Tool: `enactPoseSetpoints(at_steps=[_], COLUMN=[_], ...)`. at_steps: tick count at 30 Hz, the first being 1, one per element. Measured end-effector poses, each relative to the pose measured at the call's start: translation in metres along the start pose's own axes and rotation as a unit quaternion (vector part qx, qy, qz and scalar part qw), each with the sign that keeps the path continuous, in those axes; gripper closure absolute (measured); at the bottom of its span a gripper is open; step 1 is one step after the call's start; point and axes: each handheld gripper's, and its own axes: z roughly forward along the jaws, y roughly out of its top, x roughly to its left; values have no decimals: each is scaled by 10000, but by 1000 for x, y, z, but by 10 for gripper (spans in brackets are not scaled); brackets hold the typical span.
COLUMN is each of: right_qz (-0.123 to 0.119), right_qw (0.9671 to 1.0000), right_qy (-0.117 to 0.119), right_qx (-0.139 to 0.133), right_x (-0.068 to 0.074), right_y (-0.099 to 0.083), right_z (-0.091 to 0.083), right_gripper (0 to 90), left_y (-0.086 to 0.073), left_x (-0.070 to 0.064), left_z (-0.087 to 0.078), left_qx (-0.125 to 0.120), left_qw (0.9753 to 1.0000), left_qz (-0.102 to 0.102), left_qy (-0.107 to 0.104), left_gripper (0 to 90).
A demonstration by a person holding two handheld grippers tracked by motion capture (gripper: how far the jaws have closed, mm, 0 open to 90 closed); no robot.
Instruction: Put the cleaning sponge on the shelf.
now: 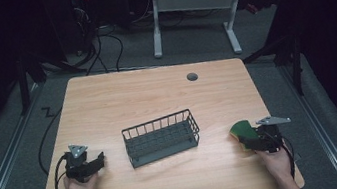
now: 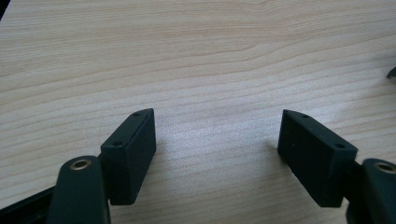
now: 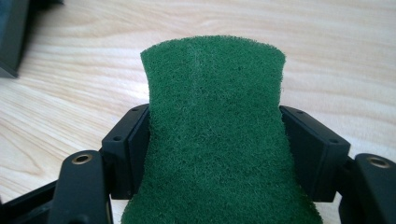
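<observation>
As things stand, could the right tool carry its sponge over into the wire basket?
Probably yes. The right tool is shut on the green sponge, and the wooden table between it and the wire basket is bare. The basket is open at the top and looks empty.

sponge (image 3: 215, 130): green top, yellow underside | basket (image 1: 161, 137): dark grey wire | table (image 1: 156, 96): light woodgrain

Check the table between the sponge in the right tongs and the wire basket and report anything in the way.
Nothing visible stands in the way. The right tongs hold the sponge right of the wire basket, and only bare table lies between them. The basket's top is open, and its near wall is the only thing to clear.
</observation>
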Motion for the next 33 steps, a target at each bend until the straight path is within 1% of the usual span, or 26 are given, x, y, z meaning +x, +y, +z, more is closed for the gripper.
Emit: enactPoseSetpoints(at_steps=[3, 4, 5, 6, 8, 11, 12, 13, 14, 15, 17, 19, 25, 31, 33], right_qz=[-65, -126, -104, -140, -134, -177, -153, -194, -186, -230, -220, -265, -441, -543, -538], right_qw=[10000, 9999, 9999, 9999, 9998, 9997, 9997, 9996, 9997, 9995, 9994, 9991, 9980, 9968, 9964], right_qy=[53, 60, 53, 56, 121, 138, 152, 147, 147, 162, 213, 248, 323, 431, 488], right_qx=[-33, -35, -7, -20, -65, -106, -93, -105, -104, -136, -179, -224, -311, -403, -434], right_x=[4, 4, 5, 5, 6, 5, 6, 6, 8, 8, 10, 12, 18, 24, 27], right_y=[5, 6, 8, 9, 11, 15, 16, 17, 19, 19, 21, 25, 39, 53, 58], right_z=[-3, -3, -3, -4, -7, -9, -10, -10, -11, -11, -13, -15, -22, -24, -24], right_gripper=[303, 303, 303, 304, 304, 304, 304, 304, 304, 304, 304, 304, 305, 305, 305], left_y=[1, 1, 1, 1, 0, 0, 0, 0, 0, 0, 0, 0, 0, 0, 0], left_x=[0, 0, 0, 0, 0, 0, 0, 0, 0, 0, 0, 0, 0, 0, 0], left_z=[1, 1, 1, 1, 1, 0, 0, 0, 0, 0, 0, 0, 0, 0, 0], left_qx=[-1, 1, 1, 6, 0, 4, 4, 10, 9, 10, 5, 0, -1, 1, 1], left_qw=[10000, 10000, 10000, 10000, 10000, 10000, 10000, 10000, 10000, 10000, 10000, 10000, 10000, 10000, 10000], left_qz=[18, 20, 19, 21, 25, 24, 25, 25, 24, 26, 25, 25, 26, 27, 27], left_qy=[-6, -8, -9, -17, -23, -28, -28, -37, -37, -40, -34, -27, -26, -23, -24], left_gripper=[283, 283, 283, 283, 278, 278, 278, 278, 278, 279, 279, 279, 278, 278, 278])
